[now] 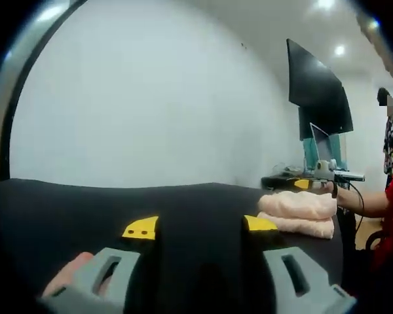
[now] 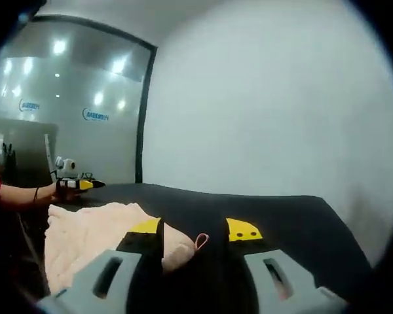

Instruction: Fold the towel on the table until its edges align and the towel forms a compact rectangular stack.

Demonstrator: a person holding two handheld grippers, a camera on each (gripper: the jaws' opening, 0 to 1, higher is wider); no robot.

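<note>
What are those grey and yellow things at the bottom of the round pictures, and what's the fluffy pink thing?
Those are grabbing tools that a person holds, one in each hand. A small camera rides on each, so each round picture looks out along one tool.

In the left gripper view you see the left tool with its two jaws apart and nothing between them, over a black table. The fluffy pink thing is a folded towel lying on the table, further off.

In the right gripper view the right tool is close to the same towel. One jaw touches it, but the jaws are apart, so nothing is gripped.
</note>
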